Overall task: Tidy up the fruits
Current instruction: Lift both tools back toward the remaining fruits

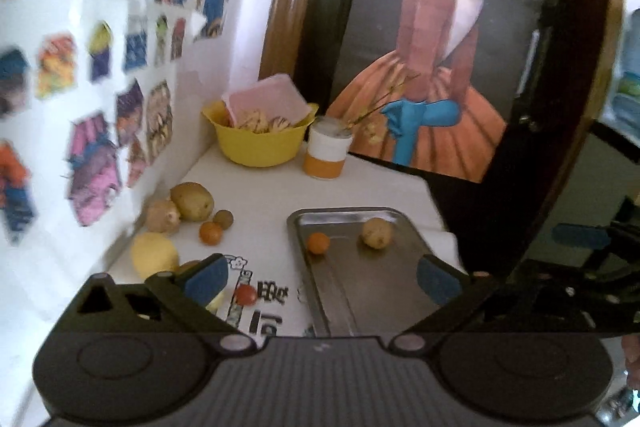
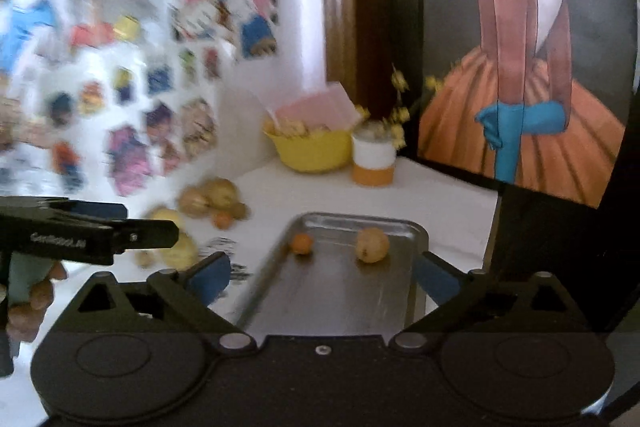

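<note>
A metal tray [image 1: 412, 247] [image 2: 344, 291] lies on the white table and holds a small orange [image 1: 318, 242] [image 2: 301, 243] and a tan round fruit [image 1: 376, 233] [image 2: 372, 245]. Left of the tray, by the wall, sit a potato [image 1: 192, 201], a knobbly root [image 1: 162, 215], a kiwi [image 1: 223, 219], another small orange [image 1: 210, 232], a lemon [image 1: 154, 255] and a red cherry tomato [image 1: 245, 295]. My left gripper [image 1: 322, 281] is open above the tray's near left edge. My right gripper [image 2: 322, 279] is open over the tray's near end. Both hold nothing.
At the back stand a yellow bowl [image 1: 260, 143] [image 2: 316, 151] with a pink lid leaning in it, and an orange-and-white cup [image 1: 326, 153] [image 2: 374, 161] with dried flowers. A sticker-covered wall is on the left, a large framed picture [image 1: 440, 67] behind. A hand [image 2: 30, 303] holds the left gripper body.
</note>
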`<state>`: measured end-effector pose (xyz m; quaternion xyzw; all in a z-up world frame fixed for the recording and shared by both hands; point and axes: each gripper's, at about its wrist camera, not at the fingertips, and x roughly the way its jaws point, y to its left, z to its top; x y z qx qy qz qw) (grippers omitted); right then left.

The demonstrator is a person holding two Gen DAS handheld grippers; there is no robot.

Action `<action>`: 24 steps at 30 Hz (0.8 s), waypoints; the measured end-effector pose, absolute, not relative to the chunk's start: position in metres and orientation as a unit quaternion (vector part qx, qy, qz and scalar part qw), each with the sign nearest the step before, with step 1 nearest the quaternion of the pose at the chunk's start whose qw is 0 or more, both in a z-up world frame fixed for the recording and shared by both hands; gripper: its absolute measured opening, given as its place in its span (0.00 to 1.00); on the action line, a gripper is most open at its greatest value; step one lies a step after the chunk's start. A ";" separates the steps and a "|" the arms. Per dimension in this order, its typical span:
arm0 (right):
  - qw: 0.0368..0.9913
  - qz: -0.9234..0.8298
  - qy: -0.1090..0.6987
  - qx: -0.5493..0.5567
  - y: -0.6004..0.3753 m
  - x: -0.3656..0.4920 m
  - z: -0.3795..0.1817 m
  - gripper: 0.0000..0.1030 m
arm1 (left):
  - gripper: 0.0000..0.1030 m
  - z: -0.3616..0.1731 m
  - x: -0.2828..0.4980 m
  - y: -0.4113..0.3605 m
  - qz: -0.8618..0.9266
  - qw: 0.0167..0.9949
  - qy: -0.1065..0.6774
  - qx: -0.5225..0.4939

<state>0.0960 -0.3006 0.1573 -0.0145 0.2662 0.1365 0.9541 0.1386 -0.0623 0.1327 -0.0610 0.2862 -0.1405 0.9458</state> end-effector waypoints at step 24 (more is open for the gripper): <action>0.946 0.246 0.209 -0.035 -0.191 0.091 0.199 0.99 | 1.00 0.197 0.122 0.012 -0.063 0.972 0.225 -0.040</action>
